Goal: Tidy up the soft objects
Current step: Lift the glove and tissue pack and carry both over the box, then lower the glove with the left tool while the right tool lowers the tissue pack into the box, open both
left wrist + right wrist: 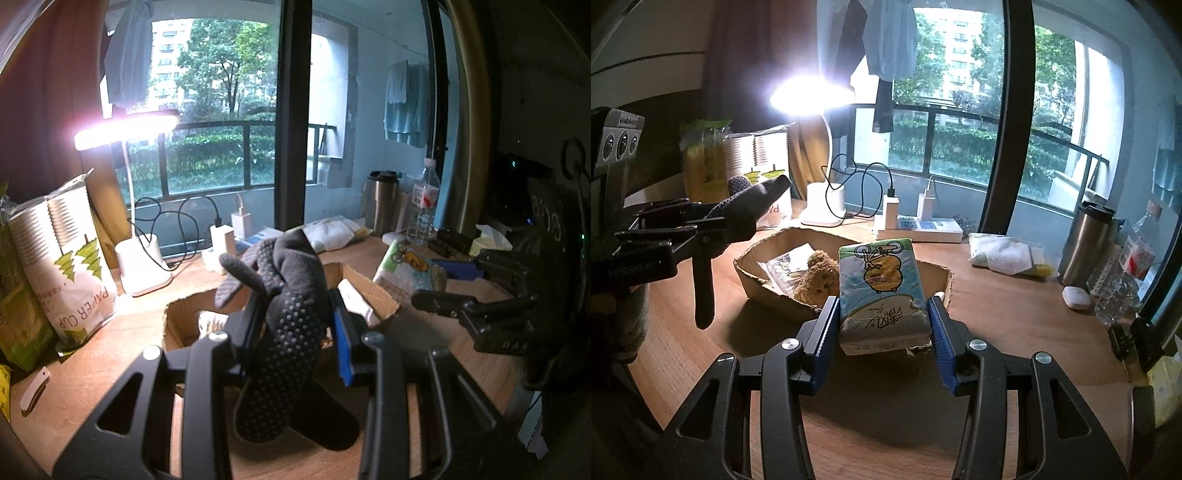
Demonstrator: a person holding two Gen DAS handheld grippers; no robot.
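Lit desk lamp (812, 96) (beside power strip (919, 229)).

Below me runs a wooden desk (997, 295). On it sit a torn cardboard box (753, 273), a lit lamp's white base (825, 206), a power strip (923, 229), a steel tumbler (1084, 245), a water bottle (1126, 273) and a paper-cup pack (74, 273).

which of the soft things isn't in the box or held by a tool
The opened white tissue pack, lying on the desk right of the cardboard box. The glove and cartoon tissue pack are gripped; the teddy bear sits inside.
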